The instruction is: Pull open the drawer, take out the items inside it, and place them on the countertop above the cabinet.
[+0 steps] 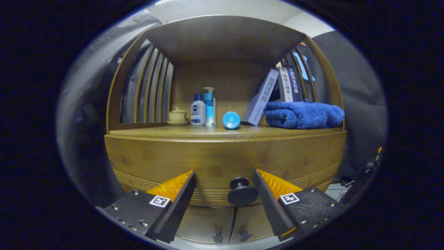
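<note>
**Gripper spread wide at the drawer knob**

The gripper (pixel 223 184) faces the front of a wooden cabinet (pixel 145 163), its two fingers (pixel 173 194) held well apart, nothing pressed between them. The round black knob (pixel 241 191) of the drawer (pixel 215 163) sits in the gap between the fingers, nearer the right one (whether that finger touches the knob cannot be told from here). The drawer front looks flush with the cabinet, not pulled out, so whatever lies inside is hidden. Below the drawer, two small door handles (pixel 231 236) show between the fingers' bases.

Above the drawer runs the countertop (pixel 156 132), under a shelf roof with slatted sides. On it, from left to right, stand a small lidded cup on a saucer (pixel 177 116), a white bottle with a blue cap (pixel 198 110), a blue pump bottle (pixel 209 106) just beside it, and a round blue object (pixel 231 120) a little forward of those. A pale book (pixel 260 98) leans against darker upright books (pixel 289 84), and a folded blue towel (pixel 303 114) lies at the right end, in front of the books.
</note>
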`<state>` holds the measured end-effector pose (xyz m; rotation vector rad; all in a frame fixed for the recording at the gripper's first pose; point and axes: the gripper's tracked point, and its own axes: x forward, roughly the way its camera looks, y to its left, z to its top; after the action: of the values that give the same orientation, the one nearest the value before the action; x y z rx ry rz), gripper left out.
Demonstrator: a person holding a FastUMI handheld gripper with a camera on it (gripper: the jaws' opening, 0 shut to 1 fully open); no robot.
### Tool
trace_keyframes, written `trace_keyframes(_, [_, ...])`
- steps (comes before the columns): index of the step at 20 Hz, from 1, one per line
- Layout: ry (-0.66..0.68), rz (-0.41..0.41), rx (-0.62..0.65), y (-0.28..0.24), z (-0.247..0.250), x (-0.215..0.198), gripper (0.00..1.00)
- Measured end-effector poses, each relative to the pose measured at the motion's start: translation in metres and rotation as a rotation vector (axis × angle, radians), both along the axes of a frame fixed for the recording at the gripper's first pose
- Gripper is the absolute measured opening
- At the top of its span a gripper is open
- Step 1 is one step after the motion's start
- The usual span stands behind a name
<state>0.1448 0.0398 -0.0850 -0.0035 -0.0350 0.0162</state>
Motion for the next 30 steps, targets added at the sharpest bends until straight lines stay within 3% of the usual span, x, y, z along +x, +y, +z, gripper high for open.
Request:
trace_keyframes(5, [0.010,-0.051,0.014,-0.013,0.012,-0.039,0.99])
trace_keyframes(13, [0.033,-0.010,-0.020,-0.008,0.043,-0.109,0.99])
trace_keyframes(24, [-0.031,-0.005,-0.036,-0.012,0.188,-0.213,0.99])
trace_keyframes(30, [-0.017,-0.017,-0.055,-0.023,0.207,-0.243,0.99])
